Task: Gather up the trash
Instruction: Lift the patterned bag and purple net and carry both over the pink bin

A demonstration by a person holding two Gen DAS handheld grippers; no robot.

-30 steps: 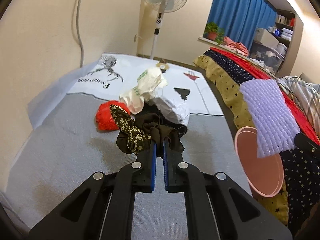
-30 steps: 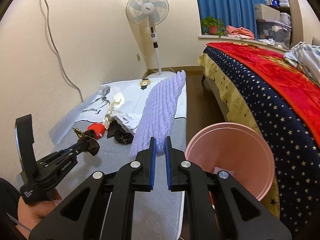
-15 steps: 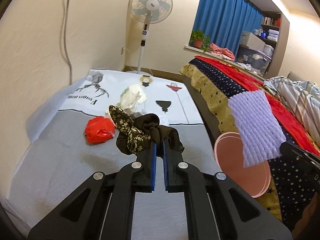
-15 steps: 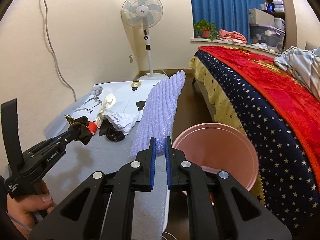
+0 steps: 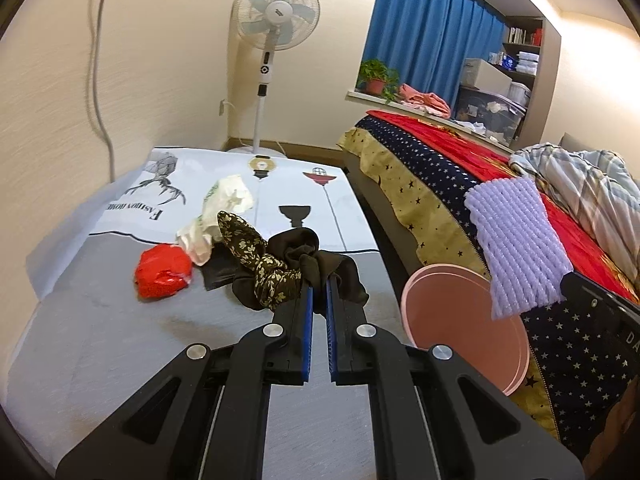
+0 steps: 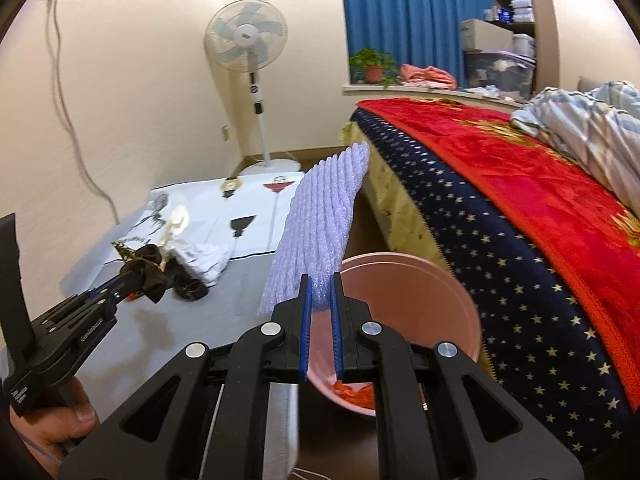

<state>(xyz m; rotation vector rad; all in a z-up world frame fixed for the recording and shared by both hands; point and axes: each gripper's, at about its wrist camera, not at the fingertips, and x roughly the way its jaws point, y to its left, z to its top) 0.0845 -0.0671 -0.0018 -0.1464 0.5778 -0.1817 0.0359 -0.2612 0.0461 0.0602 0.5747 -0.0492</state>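
Dark rag [image 5: 304,264] pinched in left fingers [image 5: 306,300]; foam sheet [image 6: 320,236] clamped in right fingers [image 6: 305,300].

We see cream walls, a standing fan [image 5: 277,20] in the corner and blue curtains [image 6: 400,16]. A bed [image 6: 520,208] with a red, starred cover stands at right.

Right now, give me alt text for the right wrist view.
The right gripper is shut on a lavender foam net sheet held above a round pink plastic bin. At left, the left gripper holds a dark brown floral cloth over the grey mat.
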